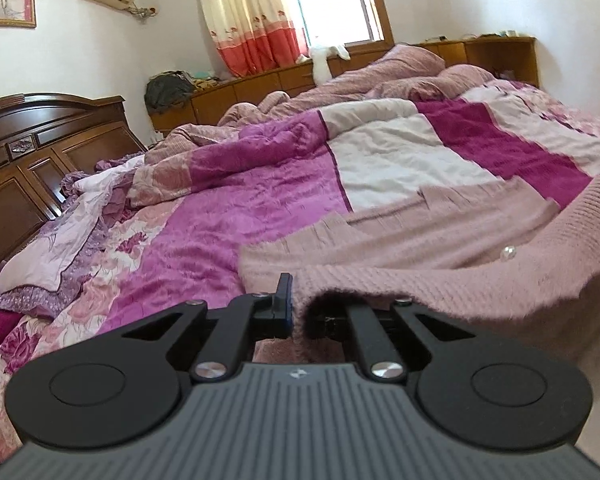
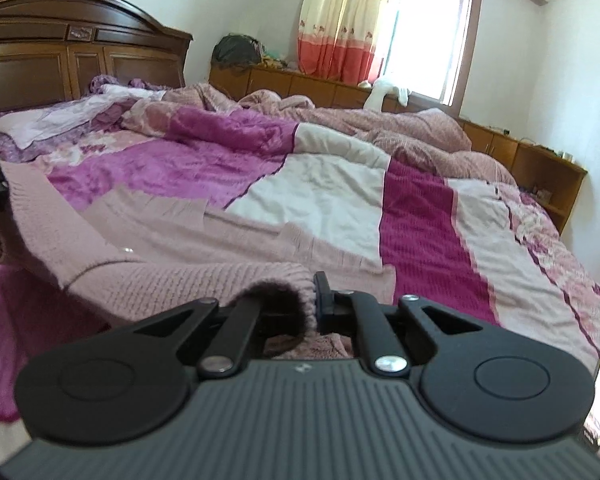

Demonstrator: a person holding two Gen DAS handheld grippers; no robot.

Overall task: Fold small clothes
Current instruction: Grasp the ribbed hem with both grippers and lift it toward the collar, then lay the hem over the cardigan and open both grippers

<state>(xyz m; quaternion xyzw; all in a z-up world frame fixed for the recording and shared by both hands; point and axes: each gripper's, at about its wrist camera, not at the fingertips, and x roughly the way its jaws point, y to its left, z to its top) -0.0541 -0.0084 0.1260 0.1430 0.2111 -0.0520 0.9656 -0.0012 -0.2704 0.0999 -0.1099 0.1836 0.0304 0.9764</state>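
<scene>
Patchwork quilt (image 1: 400, 152) covers bed beneath wooden headboard (image 2: 80, 48), curtained window (image 2: 432, 36).

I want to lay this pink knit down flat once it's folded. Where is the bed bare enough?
Freest: the flat white panel and magenta stripe of the quilt, just beyond the pink sweater. Crowded: rumpled blanket toward the window, and the lilac pillow heap by the headboard.

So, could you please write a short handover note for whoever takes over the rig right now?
Left claw: shut on the near edge of the pink ribbed knit sweater.
Right claw: shut on the same edge, further along.
The sweater's far part lies on the purple, white and magenta patchwork quilt; the near edge is lifted.
Done: both corners gripped.
Left: carry the edge over, lay the fold, release.
</scene>
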